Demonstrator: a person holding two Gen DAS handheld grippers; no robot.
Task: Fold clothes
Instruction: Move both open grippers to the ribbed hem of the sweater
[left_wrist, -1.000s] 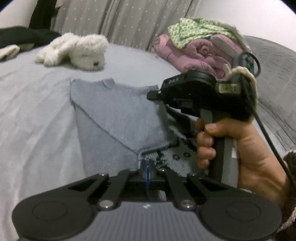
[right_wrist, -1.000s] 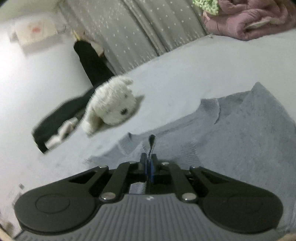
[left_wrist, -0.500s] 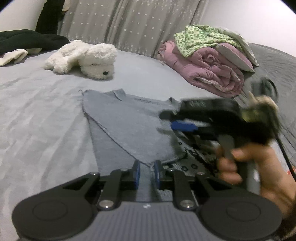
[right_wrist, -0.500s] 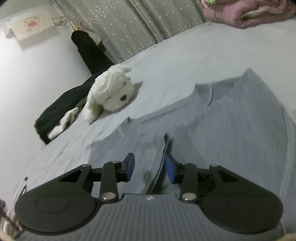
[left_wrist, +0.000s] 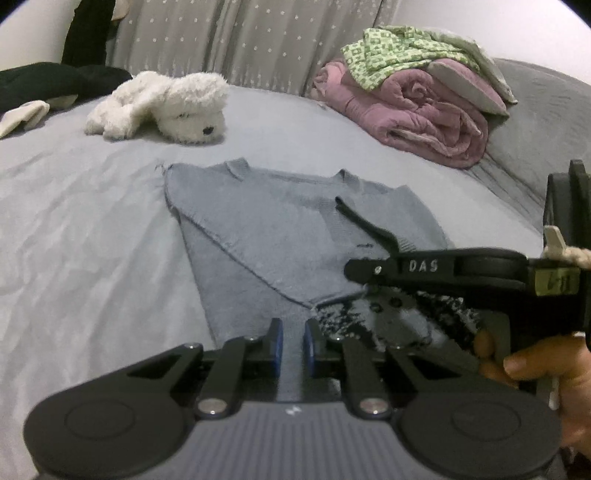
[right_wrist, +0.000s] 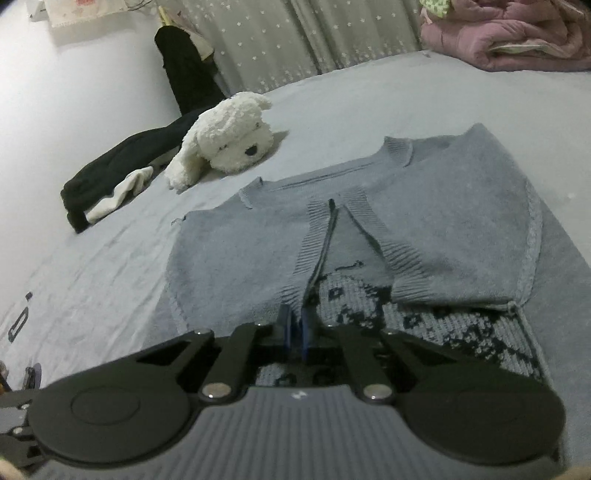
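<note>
A grey knit sweater (left_wrist: 295, 236) lies flat on the grey bed sheet (left_wrist: 92, 229), in the middle of the bed. Both sleeves are folded in over the front, so their cuffs meet near the middle and make a V shape. A dark pattern on the front peeks out below the cuffs. This looks like the step after the sleeves are tucked in, so the body can be folded next.

The left gripper (left_wrist: 291, 345) sits low over the bottom part of the sweater. Its blue pads are a little apart and closing, and nothing is pinched between them. The right gripper (right_wrist: 295, 328) is just in front of the left sleeve cuff (right_wrist: 306, 258). Its pads are almost together and closing too, and I see no cloth caught in them. In the left view, a hand (left_wrist: 543, 373) holds the right gripper's handle over the right side of the sweater.

A white plush dog (left_wrist: 166, 105) lies further back, well away from the sweater. A rolled pink blanket (left_wrist: 417, 110) with a green patterned cloth (left_wrist: 391, 51) on top sits at the far right corner. Dark clothes (right_wrist: 122, 162) lie near the wall
</note>
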